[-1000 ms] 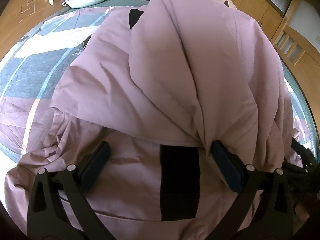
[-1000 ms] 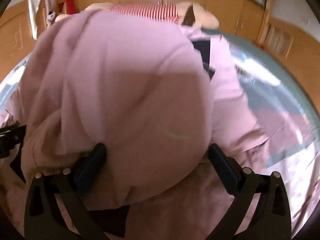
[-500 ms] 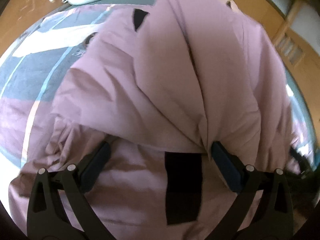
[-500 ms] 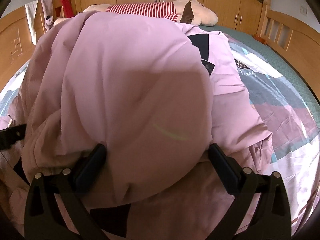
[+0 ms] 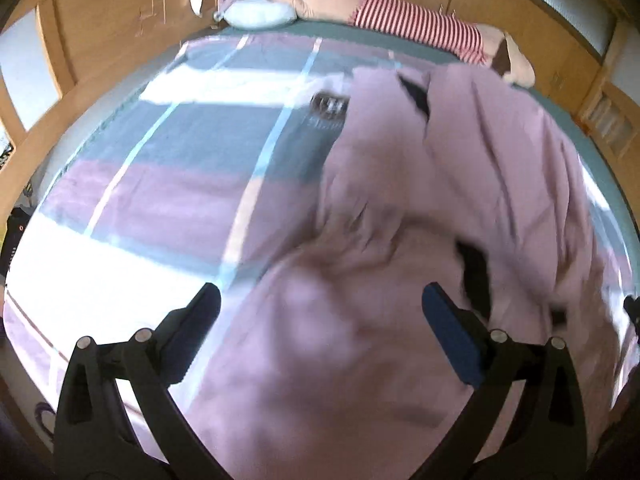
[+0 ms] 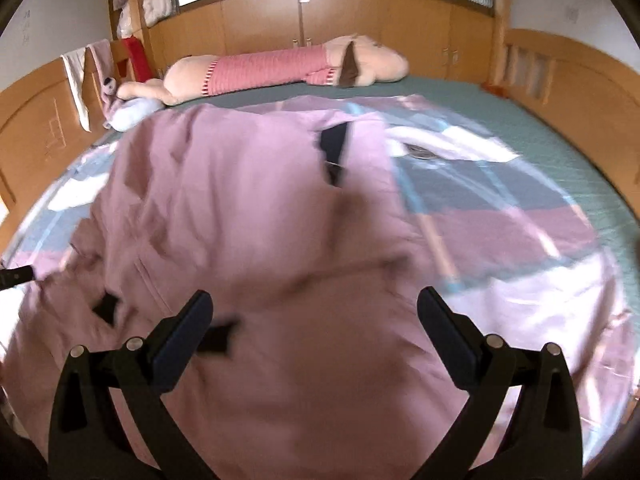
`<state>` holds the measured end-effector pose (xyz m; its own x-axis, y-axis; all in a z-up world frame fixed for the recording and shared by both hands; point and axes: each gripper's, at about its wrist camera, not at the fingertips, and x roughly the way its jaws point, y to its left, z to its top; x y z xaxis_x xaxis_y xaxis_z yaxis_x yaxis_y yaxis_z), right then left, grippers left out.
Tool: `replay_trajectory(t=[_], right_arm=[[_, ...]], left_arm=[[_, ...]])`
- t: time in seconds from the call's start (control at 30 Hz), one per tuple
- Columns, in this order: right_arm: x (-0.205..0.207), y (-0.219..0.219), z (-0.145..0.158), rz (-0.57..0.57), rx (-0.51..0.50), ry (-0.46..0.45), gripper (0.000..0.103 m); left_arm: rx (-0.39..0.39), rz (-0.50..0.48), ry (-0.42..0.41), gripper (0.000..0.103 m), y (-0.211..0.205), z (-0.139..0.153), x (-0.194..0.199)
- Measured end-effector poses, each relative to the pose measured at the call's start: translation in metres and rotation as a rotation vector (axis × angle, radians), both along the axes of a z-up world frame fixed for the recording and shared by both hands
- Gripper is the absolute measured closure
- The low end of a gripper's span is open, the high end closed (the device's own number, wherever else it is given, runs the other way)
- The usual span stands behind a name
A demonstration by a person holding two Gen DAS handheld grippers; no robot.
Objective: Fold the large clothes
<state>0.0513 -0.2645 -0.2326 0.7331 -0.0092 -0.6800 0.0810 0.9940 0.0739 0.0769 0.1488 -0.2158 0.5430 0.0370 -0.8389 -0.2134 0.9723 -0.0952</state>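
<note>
Lying bunched on the bed (image 6: 560, 152), the pink garment (image 6: 260, 220) spreads under both tools — left gripper (image 5: 320, 320) and right gripper (image 6: 314, 316) gape wide, grasping nothing, likely so the fold can settle flat.

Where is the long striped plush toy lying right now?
The striped plush toy lies along the far edge of the bed, against the wooden cabinets, beyond the pink garment; the left wrist view shows it top right.

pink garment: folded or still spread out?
Partly folded. The garment lies doubled in rumpled layers on the bed, not a neat stack. Both hand-held grippers are open, clear of it.
</note>
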Motion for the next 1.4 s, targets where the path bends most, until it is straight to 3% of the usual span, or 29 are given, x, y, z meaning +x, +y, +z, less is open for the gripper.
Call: replay_trajectory(t=[0.07, 0.2, 0.3, 0.5, 0.67, 0.7, 0.77, 0.83, 0.87, 0.9, 0.93, 1.0, 1.2, 1.33, 1.4], right_arm=[[-0.024, -0.02, -0.015, -0.049, 0.026, 0.074, 0.001], [-0.057, -0.051, -0.049, -0.106, 0.207, 0.264, 0.001], [-0.07, -0.051, -0.064, -0.097, 0.247, 0.337, 0.001], [-0.092, -0.036, -0.068, -0.064, 0.195, 0.351, 0.001], [-0.099, -0.039, -0.075, -0.059, 0.229, 0.383, 0.001], [-0.101, -0.04, -0.076, -0.06, 0.242, 0.388, 0.001], [-0.106, -0.04, -0.077, -0.049, 0.29, 0.386, 0.016], [-0.109, -0.038, -0.073, -0.024, 0.308, 0.377, 0.045], [-0.111, -0.038, -0.07, -0.008, 0.322, 0.371, 0.054], [-0.112, -0.039, -0.067, 0.01, 0.352, 0.362, 0.072], [-0.113, -0.042, -0.061, 0.041, 0.41, 0.349, 0.083], [-0.113, -0.044, -0.052, 0.087, 0.464, 0.335, 0.089], [-0.103, -0.068, -0.015, 0.224, 0.811, 0.173, 0.093], [-0.07, -0.071, 0.016, 0.309, 0.972, 0.09, 0.094], [-0.038, -0.077, 0.04, 0.331, 1.045, 0.022, 0.094]], left_arm=[[-0.024, 0.012, 0.029, 0.002, 0.016, -0.009, -0.025], [-0.003, 0.051, 0.127, 0.002, 0.036, -0.025, -0.068], [-0.026, 0.054, 0.15, 0.002, 0.033, -0.034, -0.091], [0.066, -0.038, 0.136, 0.002, 0.003, -0.037, -0.112], [0.077, -0.069, 0.136, 0.002, -0.004, -0.037, -0.112], [0.073, -0.077, 0.14, 0.006, -0.005, -0.039, -0.112], [0.053, -0.086, 0.156, 0.017, -0.005, -0.043, -0.111], [-0.011, -0.093, 0.159, 0.033, -0.001, -0.044, -0.11], [-0.048, -0.093, 0.16, 0.044, 0.003, -0.043, -0.112], [-0.078, -0.094, 0.157, 0.057, 0.005, -0.042, -0.113], [-0.111, -0.098, 0.151, 0.062, 0.007, -0.04, -0.114], [-0.183, -0.113, 0.134, 0.07, 0.012, -0.034, -0.119], [-0.43, -0.197, 0.047, 0.075, 0.024, -0.014, -0.124], [-0.749, -0.238, -0.032, 0.075, 0.043, 0.008, -0.109], [-0.838, -0.253, -0.069, 0.075, 0.048, 0.023, -0.093]])
